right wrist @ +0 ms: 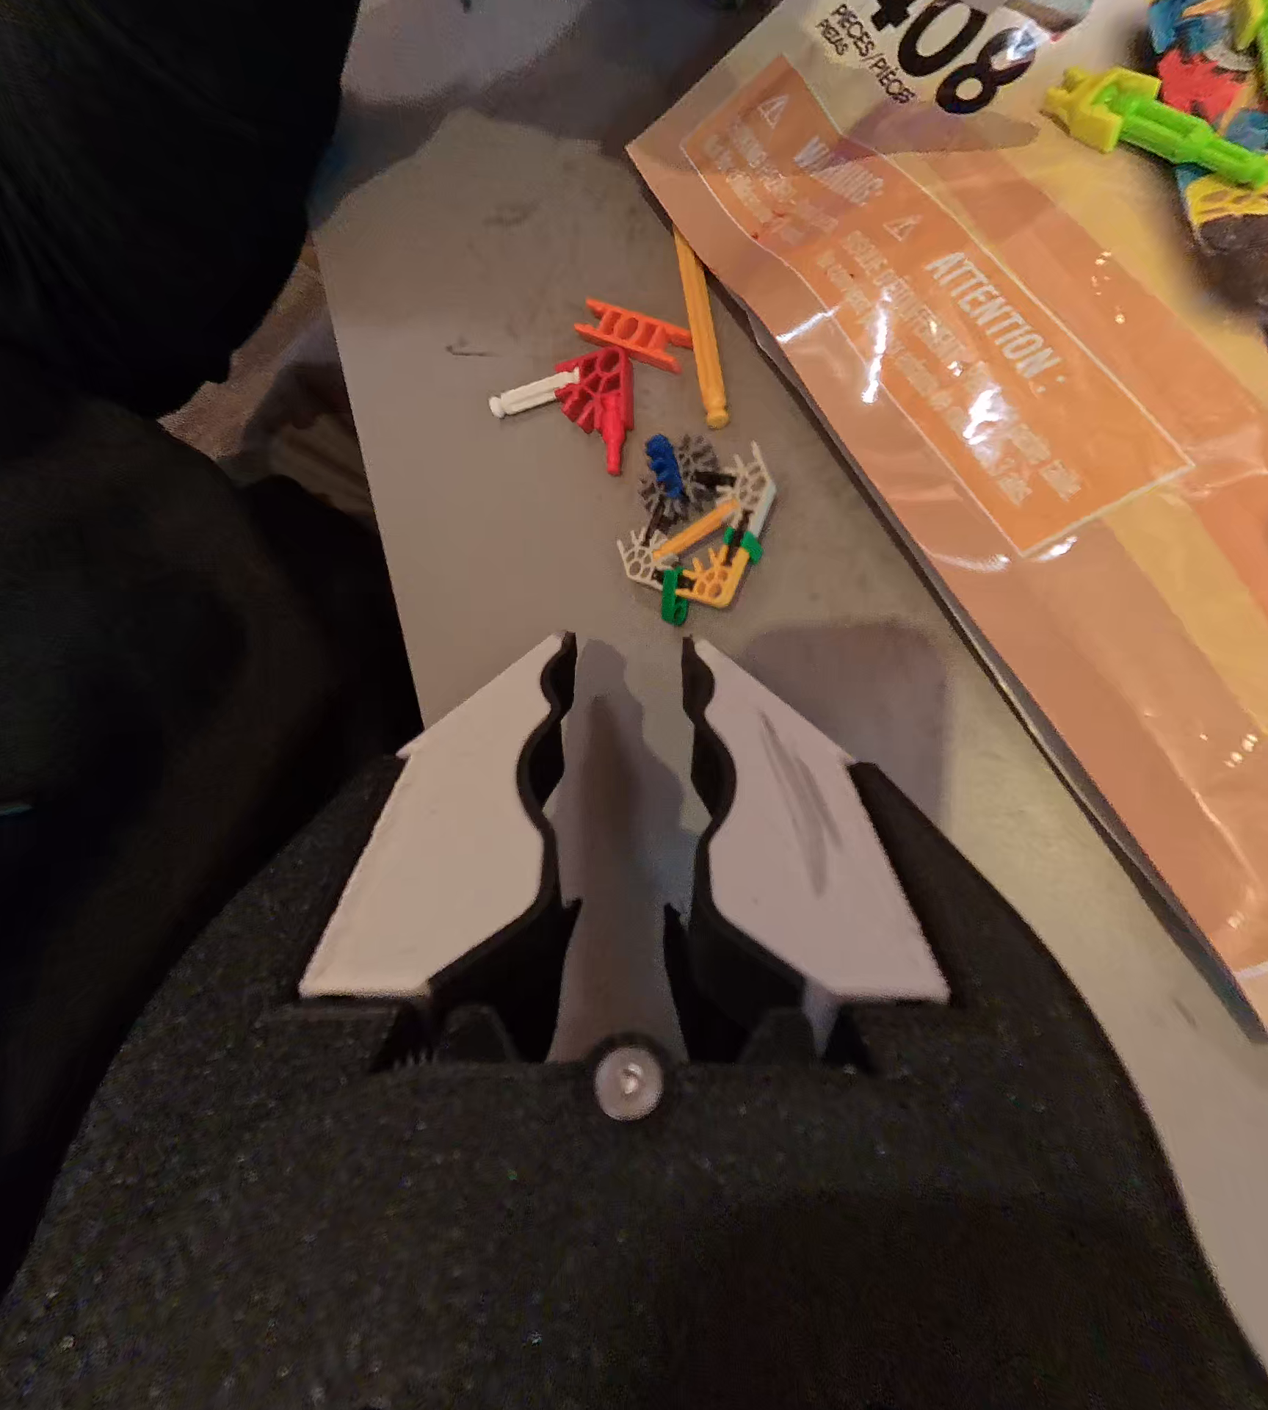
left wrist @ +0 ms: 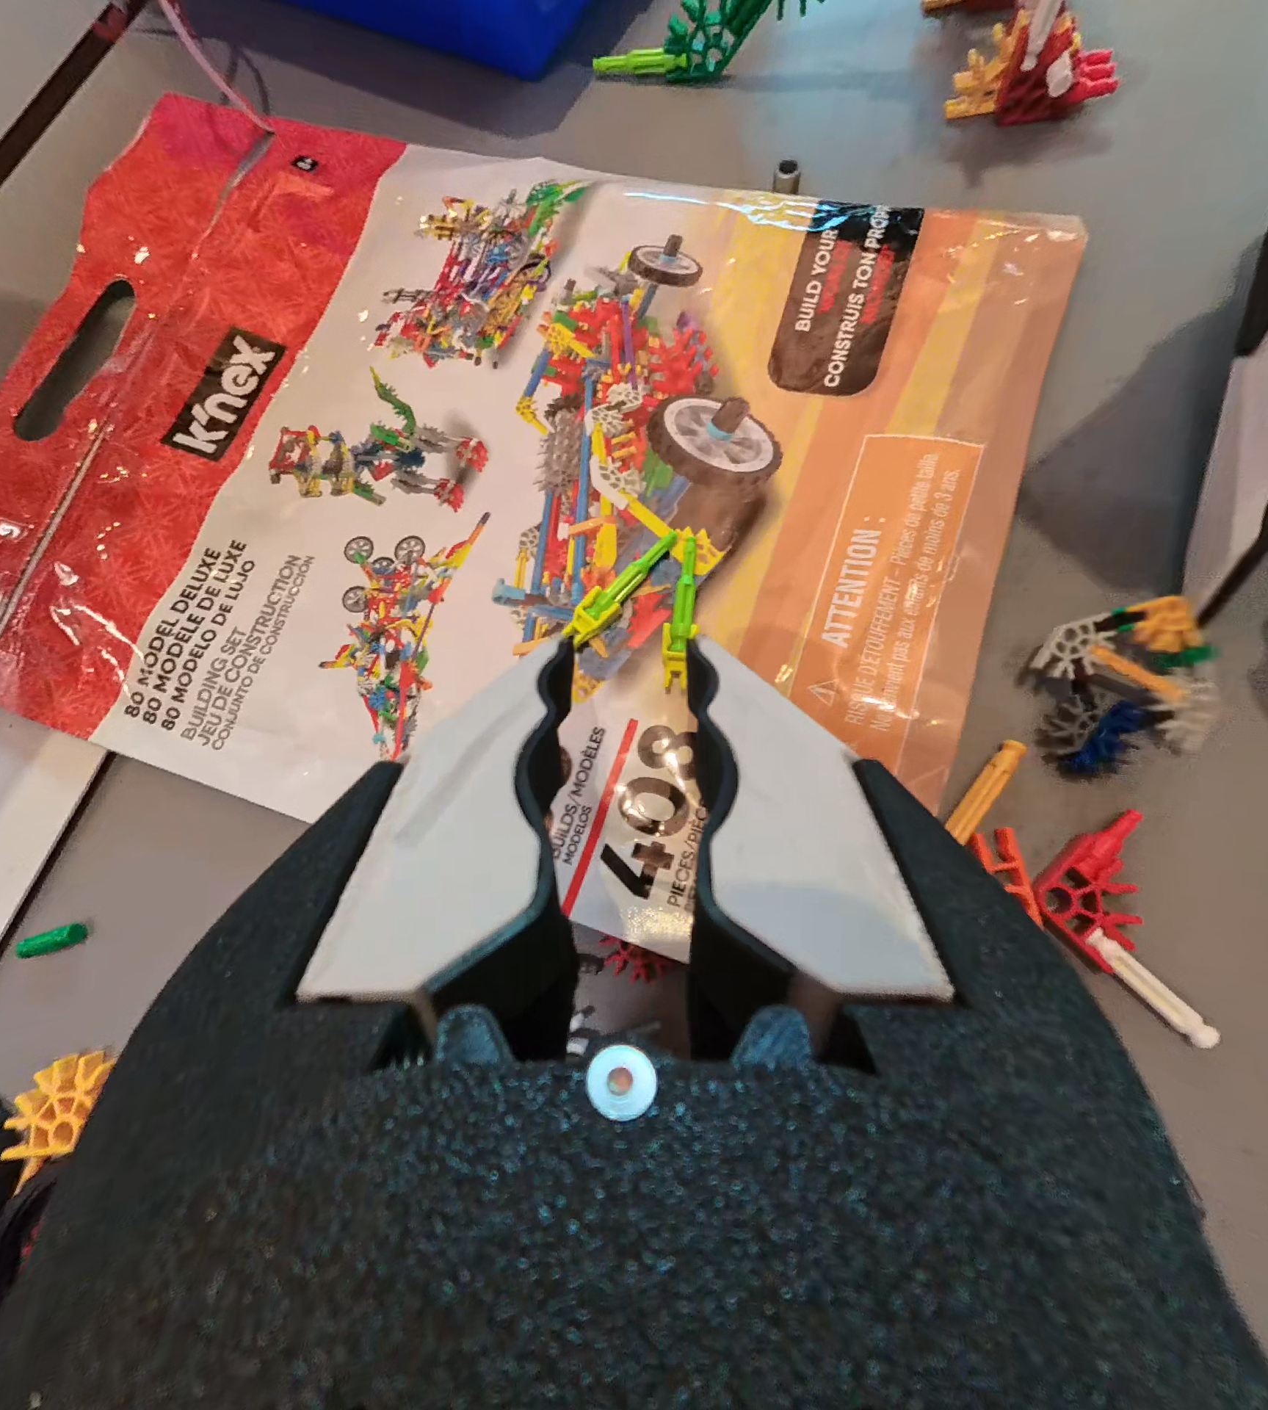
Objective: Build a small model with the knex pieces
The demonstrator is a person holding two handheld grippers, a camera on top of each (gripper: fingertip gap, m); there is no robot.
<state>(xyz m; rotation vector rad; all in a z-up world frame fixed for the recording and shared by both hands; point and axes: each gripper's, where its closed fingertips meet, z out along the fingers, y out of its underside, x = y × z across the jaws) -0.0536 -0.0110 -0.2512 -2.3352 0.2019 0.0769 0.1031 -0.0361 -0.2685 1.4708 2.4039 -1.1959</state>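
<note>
1. Grippers first: the left gripper point(left wrist: 623, 656) hangs over a printed plastic bag point(left wrist: 424, 427) that lies flat on the grey table point(left wrist: 1073, 137).
2. Its jaws stand partly open with nothing between them. The tips sit right at the two ends of a V-shaped green and yellow piece point(left wrist: 634, 584) on the bag. Whether they touch it, I cannot tell.
3. Over to the right gripper point(right wrist: 629, 648): jaws parted about as wide, empty, above bare table beside the bag's edge.
4. Nearest its tips is a small cluster of joined pieces point(right wrist: 699, 534), grey, blue, orange, yellow and green.
5. Just beyond lie a red connector point(right wrist: 596, 389) with a white rod point(right wrist: 527, 398), an orange piece point(right wrist: 634, 336) and an orange rod point(right wrist: 701, 328).
</note>
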